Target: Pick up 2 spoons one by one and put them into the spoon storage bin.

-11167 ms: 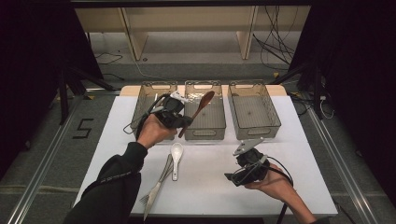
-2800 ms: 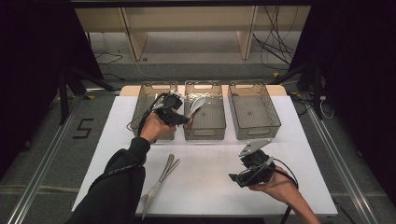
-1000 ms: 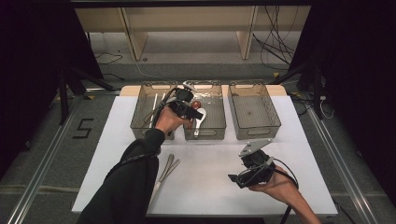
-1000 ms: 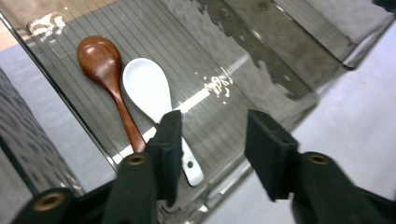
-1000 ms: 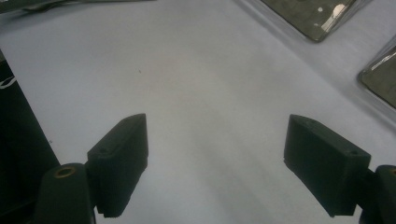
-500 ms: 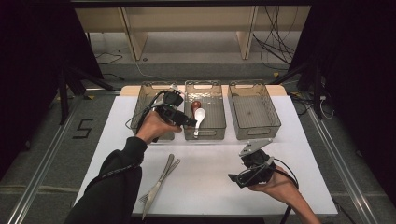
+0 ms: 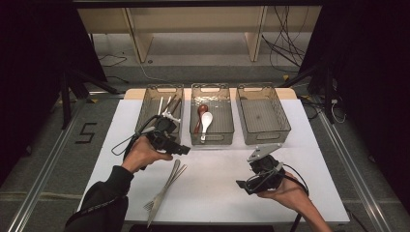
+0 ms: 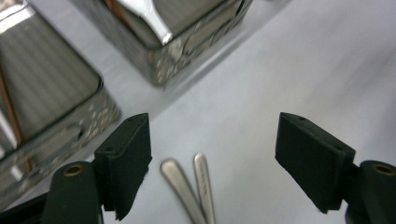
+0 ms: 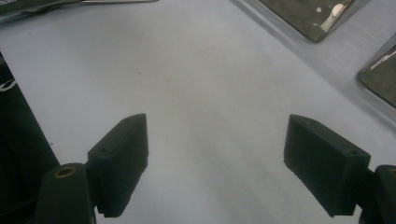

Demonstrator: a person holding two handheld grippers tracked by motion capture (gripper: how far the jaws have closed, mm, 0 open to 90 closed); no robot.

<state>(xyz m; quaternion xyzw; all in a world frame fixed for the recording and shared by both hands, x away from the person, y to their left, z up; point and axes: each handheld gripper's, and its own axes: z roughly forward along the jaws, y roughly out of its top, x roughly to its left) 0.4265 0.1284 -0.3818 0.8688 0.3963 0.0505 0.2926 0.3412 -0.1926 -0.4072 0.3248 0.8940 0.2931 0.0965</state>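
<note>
Since a moment ago the left gripper (image 7: pixel 186 150) has drawn back, jaws wide and empty, above two handles (image 8: pixel 194 184), perhaps forks, lengthwise toward the trays (image 7: pixel 212 140), tines cut off; right gripper (image 7: pixel 240 185) gapes empty.

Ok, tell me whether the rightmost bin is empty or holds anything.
Empty: the rightmost bin shows only its bare bottom in the high view.

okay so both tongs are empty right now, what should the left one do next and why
Probably lower the left tongs onto the fork handles lying on the white table and close on one. The jaws stand open with the handle ends between them, the spoons already lie in the middle bin, and the right bin looks empty, so the forks seem next.
</note>
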